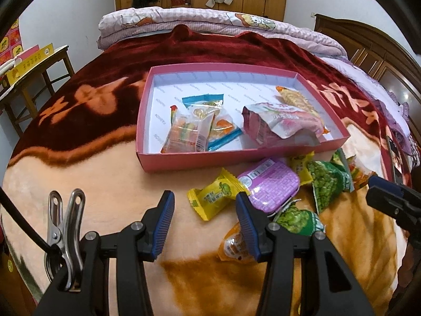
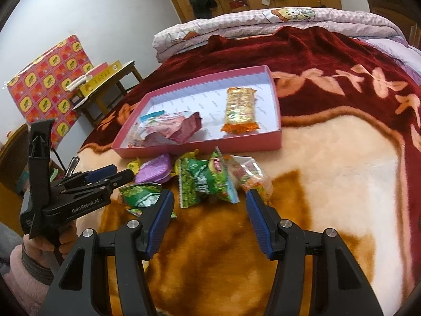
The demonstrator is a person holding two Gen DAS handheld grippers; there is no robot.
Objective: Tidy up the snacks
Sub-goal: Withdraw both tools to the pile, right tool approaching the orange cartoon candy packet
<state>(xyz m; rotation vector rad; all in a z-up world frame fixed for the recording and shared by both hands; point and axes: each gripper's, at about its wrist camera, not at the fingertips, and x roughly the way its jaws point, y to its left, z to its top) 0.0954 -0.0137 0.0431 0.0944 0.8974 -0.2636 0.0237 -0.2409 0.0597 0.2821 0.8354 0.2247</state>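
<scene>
Both jaws spread wide, nothing between them: the left hand-held gripper (image 1: pixel 205 210) hangs over a yellow candy (image 1: pixel 216 193) beside the purple tin (image 1: pixel 269 185), while the right hand-held gripper (image 2: pixel 209 208) hovers near the green pea packets (image 2: pixel 204 180). Loose snacks lie on the blanket (image 2: pixel 329 158), just in front of the pink tray (image 1: pixel 184 159), which holds 4 packets already.

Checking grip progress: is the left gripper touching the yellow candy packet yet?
Apart. Left wrist view shows left gripper open, blanket visible between its fingertips and the yellow candy packet.
</scene>
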